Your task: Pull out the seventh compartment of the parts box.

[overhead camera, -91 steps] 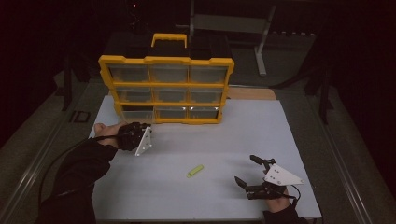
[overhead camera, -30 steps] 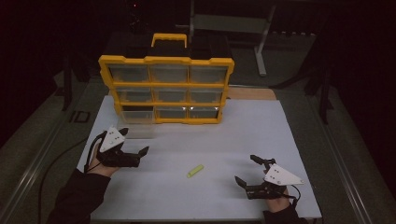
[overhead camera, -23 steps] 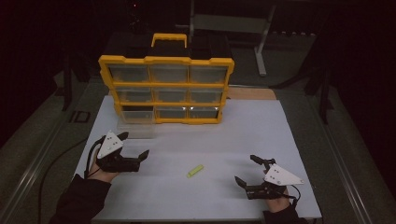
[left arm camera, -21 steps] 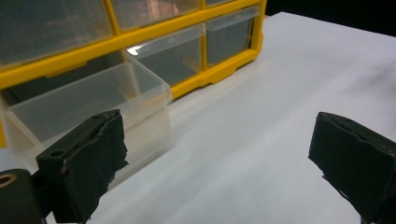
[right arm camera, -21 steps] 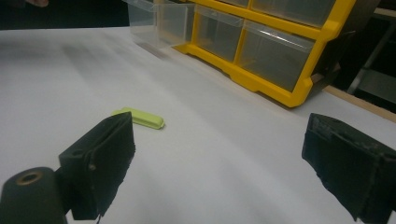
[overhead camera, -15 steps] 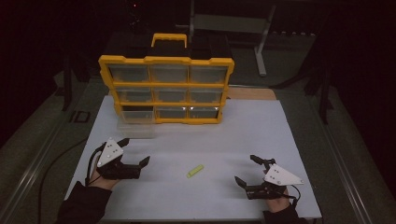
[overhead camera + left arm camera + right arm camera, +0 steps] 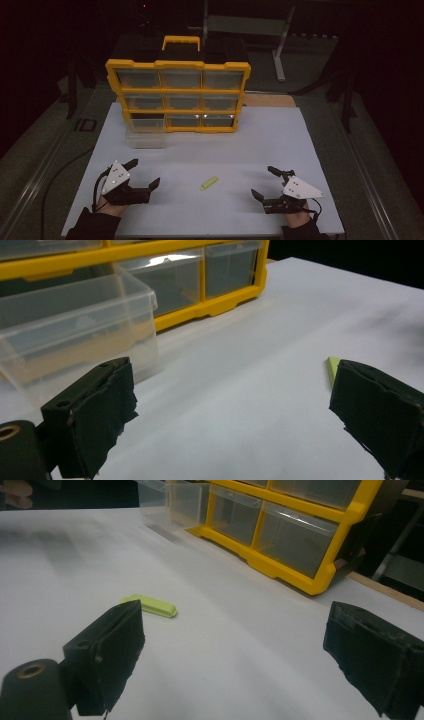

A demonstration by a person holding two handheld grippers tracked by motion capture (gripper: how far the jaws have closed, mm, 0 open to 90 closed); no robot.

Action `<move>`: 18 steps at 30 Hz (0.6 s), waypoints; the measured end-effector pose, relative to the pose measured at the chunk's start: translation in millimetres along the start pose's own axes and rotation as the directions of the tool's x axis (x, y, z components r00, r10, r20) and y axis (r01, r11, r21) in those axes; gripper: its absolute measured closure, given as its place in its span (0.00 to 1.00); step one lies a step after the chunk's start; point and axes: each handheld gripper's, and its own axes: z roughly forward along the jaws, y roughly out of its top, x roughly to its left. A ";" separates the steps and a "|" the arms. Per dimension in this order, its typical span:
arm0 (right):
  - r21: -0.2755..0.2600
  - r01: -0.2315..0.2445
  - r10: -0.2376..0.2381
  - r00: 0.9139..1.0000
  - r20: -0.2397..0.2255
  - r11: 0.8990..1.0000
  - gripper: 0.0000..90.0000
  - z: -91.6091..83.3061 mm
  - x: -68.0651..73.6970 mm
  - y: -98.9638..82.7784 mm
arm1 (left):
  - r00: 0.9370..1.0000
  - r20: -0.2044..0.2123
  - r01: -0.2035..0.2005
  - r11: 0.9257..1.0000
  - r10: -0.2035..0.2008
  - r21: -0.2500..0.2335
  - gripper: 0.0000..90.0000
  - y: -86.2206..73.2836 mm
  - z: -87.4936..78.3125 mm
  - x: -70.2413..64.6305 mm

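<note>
The left gripper (image 7: 145,174) and right gripper (image 7: 262,182) are rested on the white table (image 7: 300,140), jaws apart and empty, either side of the green piece (image 7: 209,183), presumably awaiting pickup for the pulled-out clear drawer (image 7: 145,139) before the yellow organizer (image 7: 177,95).

A big yellow box on a white table

A yellow box (image 7: 177,92) of little see-through drawers (image 7: 181,79) stands at the far side of the white table top (image 7: 270,145). It has three rows of three, and the slot at the bottom left looks dark. A yellow handle (image 7: 180,38) sticks up on top. A brown board (image 7: 270,100) lies just right of the box. A grey metal frame (image 7: 240,22) stands far behind. A small black square (image 7: 86,124) sits off the table's left edge.
</note>
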 end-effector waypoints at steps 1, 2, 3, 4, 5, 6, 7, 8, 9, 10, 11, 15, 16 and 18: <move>0.000 -0.001 0.001 1.000 0.000 1.000 0.11 -0.1 -0.2 -0.1 | 1.000 0.003 -0.001 1.000 0.001 -0.001 0.05 -2.1 -0.4 -0.8; 0.000 -0.001 0.001 1.000 0.000 1.000 0.10 0.0 -0.2 -0.1 | 1.000 0.003 -0.002 1.000 0.002 -0.004 0.05 -4.3 -0.9 -1.5; 0.001 0.000 0.000 1.000 0.001 1.000 0.10 0.1 -0.2 -0.1 | 1.000 0.005 0.002 1.000 -0.002 -0.008 0.05 -6.4 -1.2 -2.3; 0.002 0.001 -0.001 1.000 0.001 1.000 0.11 0.1 -0.1 -0.1 | 1.000 0.006 0.002 1.000 -0.002 -0.010 0.05 -8.5 -1.6 -2.7; 0.002 0.001 -0.001 1.000 0.001 1.000 0.10 0.1 0.0 -0.1 | 1.000 0.004 0.004 1.000 -0.003 -0.017 0.05 -10.5 -2.0 -3.3; 0.003 0.001 -0.001 1.000 0.001 1.000 0.10 0.2 0.1 -0.2 | 1.000 0.007 0.007 1.000 -0.007 -0.028 0.05 -12.3 -3.1 -3.8; 0.003 0.002 -0.002 1.000 0.001 1.000 0.10 0.3 0.1 -0.2 | 1.000 0.018 0.015 0.999 -0.015 -0.036 0.05 -13.7 -4.5 -3.8; 0.004 0.003 -0.003 1.000 0.002 1.000 0.11 0.3 0.2 -0.2 | 1.000 0.015 0.014 0.999 -0.013 -0.038 0.05 -14.9 -5.6 -4.0; 0.005 0.002 -0.002 1.000 0.001 1.000 0.10 0.2 0.3 -0.2 | 1.000 0.005 0.005 0.999 -0.005 -0.039 0.05 -16.0 -6.7 -4.1; 0.005 0.003 -0.003 1.000 0.000 1.000 0.10 0.2 0.4 -0.2 | 1.000 0.006 0.008 0.999 -0.008 -0.046 0.05 -17.1 -7.9 -3.9; 0.005 0.003 -0.003 1.000 -0.001 1.000 0.10 0.2 0.4 -0.2 | 1.000 0.010 0.015 0.999 -0.015 -0.051 0.05 -18.2 -9.1 -3.4; 0.005 0.002 -0.002 1.000 0.000 1.000 0.10 -0.1 -0.2 -0.6 | 1.000 -0.013 -0.001 0.998 0.001 -0.064 0.05 -24.0 -10.6 -1.9; 0.006 0.000 0.000 1.000 0.000 1.000 0.10 0.0 -0.5 -0.8 | 1.000 -0.010 0.000 0.998 -0.001 -0.067 0.05 -25.8 -10.3 -0.8; 0.005 -0.001 0.001 1.000 0.000 1.000 0.10 0.1 -0.7 -1.0 | 1.000 -0.010 0.006 0.998 -0.006 -0.069 0.05 -28.7 -9.0 0.0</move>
